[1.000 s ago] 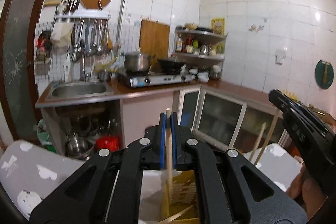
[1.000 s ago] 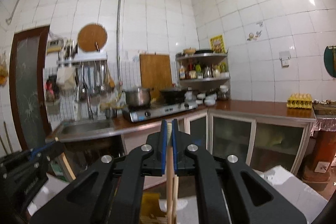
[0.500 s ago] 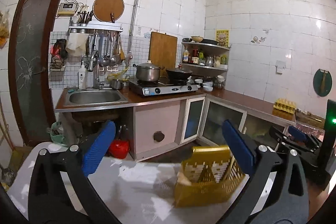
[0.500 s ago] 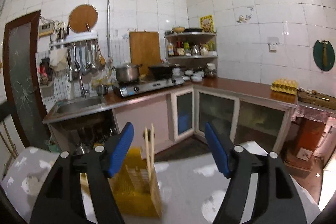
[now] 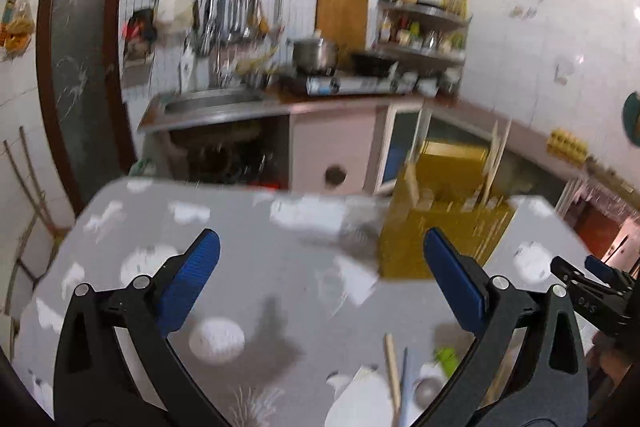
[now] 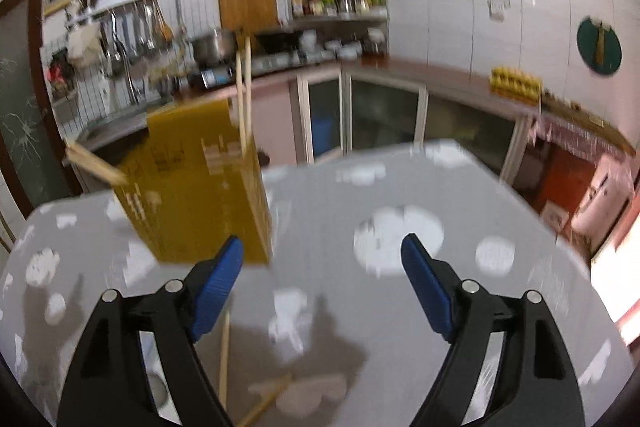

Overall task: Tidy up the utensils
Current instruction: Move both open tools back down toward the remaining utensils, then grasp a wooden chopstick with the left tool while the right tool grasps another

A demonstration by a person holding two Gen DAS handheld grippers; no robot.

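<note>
A yellow slotted utensil holder (image 5: 444,215) stands on the grey patterned table (image 5: 240,227), with wooden chopsticks (image 5: 494,163) upright in it. It also shows in the right wrist view (image 6: 192,183) with two chopsticks (image 6: 244,99) standing and one stick (image 6: 94,163) leaning out left. My left gripper (image 5: 320,283) is open and empty above the table, left of the holder. My right gripper (image 6: 322,283) is open and empty, just right of the holder. Loose utensils lie near the front edge: a wooden stick (image 5: 392,371), a spoon (image 5: 424,387), and chopsticks (image 6: 224,359).
A white dish (image 5: 360,403) and a green item (image 5: 446,357) lie by the loose utensils. Behind the table are a sink counter (image 5: 208,107), a stove with a pot (image 5: 314,57), cabinets and a shelf (image 6: 340,11). An egg tray (image 6: 516,85) sits on the right counter.
Both grippers were shut on chopsticks over the holder a second ago. They opened, left the chopsticks in the holder, and pulled back and tilted down toward the table.
</note>
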